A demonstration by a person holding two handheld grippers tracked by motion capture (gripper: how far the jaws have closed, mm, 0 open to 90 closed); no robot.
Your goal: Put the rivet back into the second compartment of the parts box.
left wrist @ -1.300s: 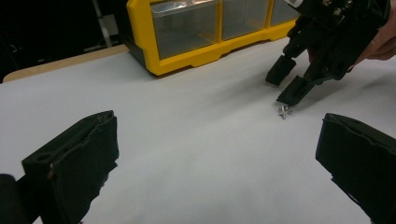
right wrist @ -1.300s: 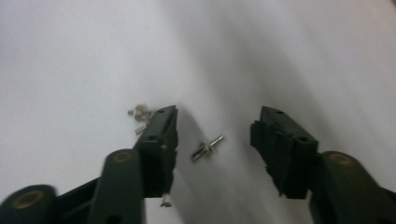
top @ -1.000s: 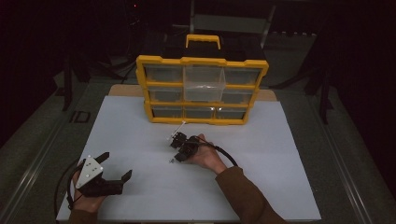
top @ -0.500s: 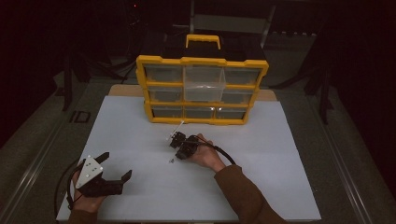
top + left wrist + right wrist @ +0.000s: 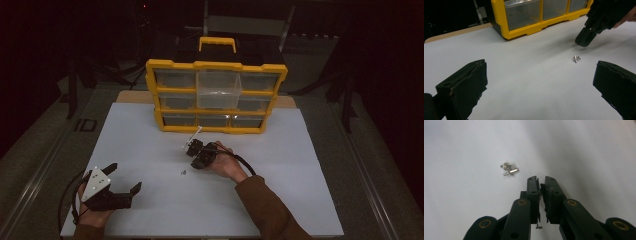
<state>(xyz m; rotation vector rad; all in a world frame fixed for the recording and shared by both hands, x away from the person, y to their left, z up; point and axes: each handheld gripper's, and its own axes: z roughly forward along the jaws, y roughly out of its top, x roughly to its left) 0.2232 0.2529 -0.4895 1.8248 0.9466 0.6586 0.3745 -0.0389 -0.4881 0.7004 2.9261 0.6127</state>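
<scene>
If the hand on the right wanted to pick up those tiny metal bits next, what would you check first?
1. Small silver metal pieces lying free on the white tabletop: ok.
2. Right gripper open enough to take them: not ok, jaws nearly closed.
3. Right gripper empty: ok.
4. Right gripper lined up on the pieces: not ok, they lie off to one side of its tips.
5. Left gripper out of the way: ok, open and apart.
6. Yellow drawer organiser clear of the approach: ok.

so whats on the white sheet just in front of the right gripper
Two small silver metal pieces lie together on the white sheet, just off the right gripper, whose jaws are nearly closed with nothing visible between them. Whatever lies beneath the gripper is hidden.
</scene>
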